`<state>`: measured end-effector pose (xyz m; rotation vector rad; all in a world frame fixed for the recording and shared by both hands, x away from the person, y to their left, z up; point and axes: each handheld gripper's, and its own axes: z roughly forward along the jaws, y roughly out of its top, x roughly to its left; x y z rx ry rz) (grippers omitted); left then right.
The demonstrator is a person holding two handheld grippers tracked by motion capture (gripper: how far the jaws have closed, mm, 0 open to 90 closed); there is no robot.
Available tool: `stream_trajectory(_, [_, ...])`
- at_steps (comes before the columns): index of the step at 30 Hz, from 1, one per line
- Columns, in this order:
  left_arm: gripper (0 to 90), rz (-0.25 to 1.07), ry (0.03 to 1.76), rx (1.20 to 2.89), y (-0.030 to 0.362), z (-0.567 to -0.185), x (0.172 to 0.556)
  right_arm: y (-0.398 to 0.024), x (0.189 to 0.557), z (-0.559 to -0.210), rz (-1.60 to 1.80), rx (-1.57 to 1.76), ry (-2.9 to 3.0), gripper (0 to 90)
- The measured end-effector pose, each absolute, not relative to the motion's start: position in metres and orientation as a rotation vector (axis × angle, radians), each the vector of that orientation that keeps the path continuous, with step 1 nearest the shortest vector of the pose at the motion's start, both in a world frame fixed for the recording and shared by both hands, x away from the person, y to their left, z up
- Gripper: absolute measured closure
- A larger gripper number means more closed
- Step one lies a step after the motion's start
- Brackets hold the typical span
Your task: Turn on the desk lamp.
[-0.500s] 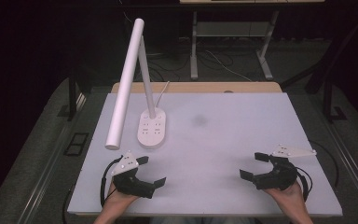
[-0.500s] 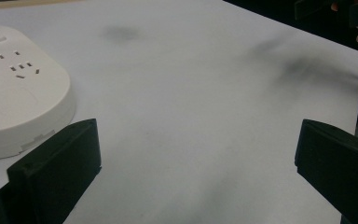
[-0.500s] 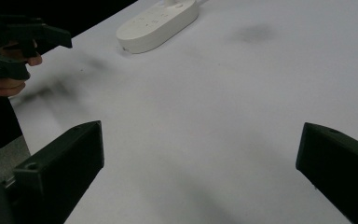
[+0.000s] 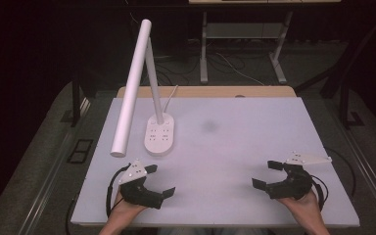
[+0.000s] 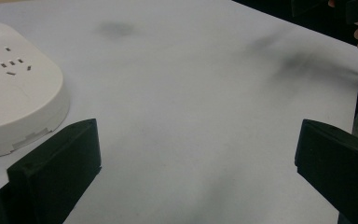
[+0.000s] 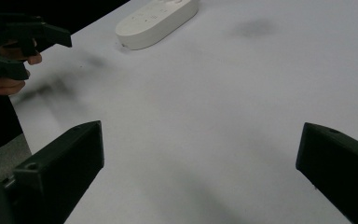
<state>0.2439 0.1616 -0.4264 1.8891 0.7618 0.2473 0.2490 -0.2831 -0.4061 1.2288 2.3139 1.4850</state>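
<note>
1. Work surface: a white table top (image 4: 254, 161) lies on a wooden bench whose tan edge (image 4: 205, 91) shows along the far side. A faint dark smudge (image 4: 209, 127) marks the white surface near its centre.
2. Lamp: a white desk lamp (image 4: 149, 93) stands at the far left of the table top. Its oval base (image 4: 159, 135) carries socket slots, the stem rises upright from it, and the long tube head slopes down toward the near left, ending above the table's left edge. A white cord runs off behind the base.
3. Left gripper (image 4: 159, 180): held by a hand at the near left edge, just in front of the lamp base. Jaws stand wide apart with nothing between them.
4. Right gripper (image 4: 267, 174): held by a hand at the near right edge, well apart from the lamp. Jaws stand wide apart, nothing between them.
5. Room: dark surroundings; grey floor with cables, metal table legs (image 4: 204, 49) behind the bench.
</note>
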Motion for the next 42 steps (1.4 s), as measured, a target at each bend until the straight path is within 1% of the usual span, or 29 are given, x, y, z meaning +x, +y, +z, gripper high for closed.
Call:
stream_trajectory(27, [0.0,0.266,0.790,1.871,0.167,-0.426,0.243,-0.283,0.255,-0.404,1.471,1.237,2.338,0.4])
stream_trajectory(42, [0.0,0.272,0.804,1.868,0.168,-0.426,0.244,-0.269,0.273,-0.386,1.463,1.185,2.396,0.4])
